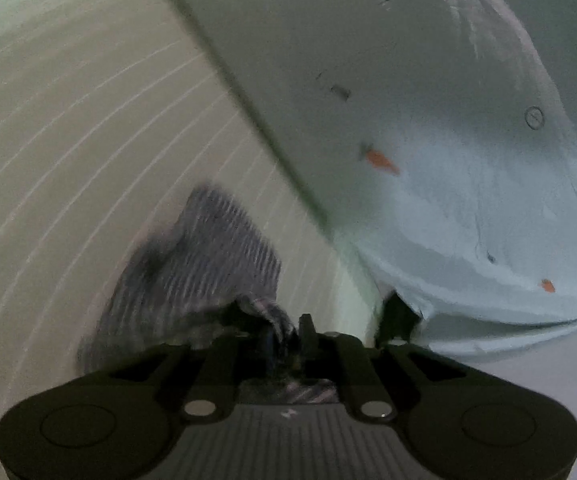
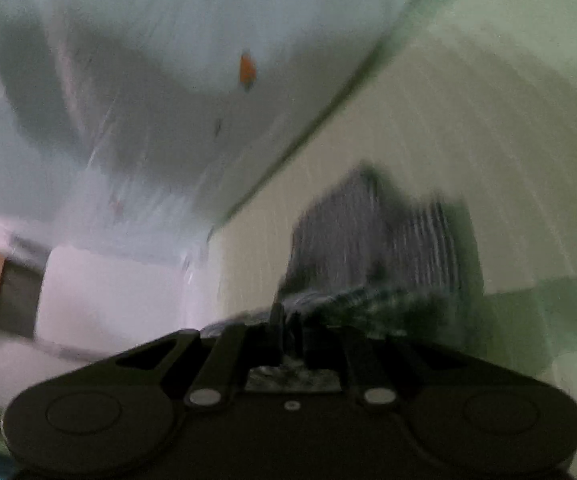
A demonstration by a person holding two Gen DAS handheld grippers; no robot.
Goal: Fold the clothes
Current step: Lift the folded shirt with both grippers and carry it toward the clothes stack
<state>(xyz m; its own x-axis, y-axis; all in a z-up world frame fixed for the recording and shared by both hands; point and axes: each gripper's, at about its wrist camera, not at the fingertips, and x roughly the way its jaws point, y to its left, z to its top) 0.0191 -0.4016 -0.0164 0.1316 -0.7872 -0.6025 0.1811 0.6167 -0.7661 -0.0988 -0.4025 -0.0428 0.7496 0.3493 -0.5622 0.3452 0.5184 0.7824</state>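
My right tongs (image 2: 286, 320) pinch a grey striped cloth (image 2: 372, 232), blurred, hanging before a pale striped surface (image 2: 488, 120).

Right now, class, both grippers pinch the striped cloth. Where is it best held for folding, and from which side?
Judging by its pose, hold the striped cloth by its upper edge, near the two corners, coming in from above. The left gripper and right gripper each seem shut on a bunched bit of that edge, and the rest appears to hang freely below, so it could be laid flat.
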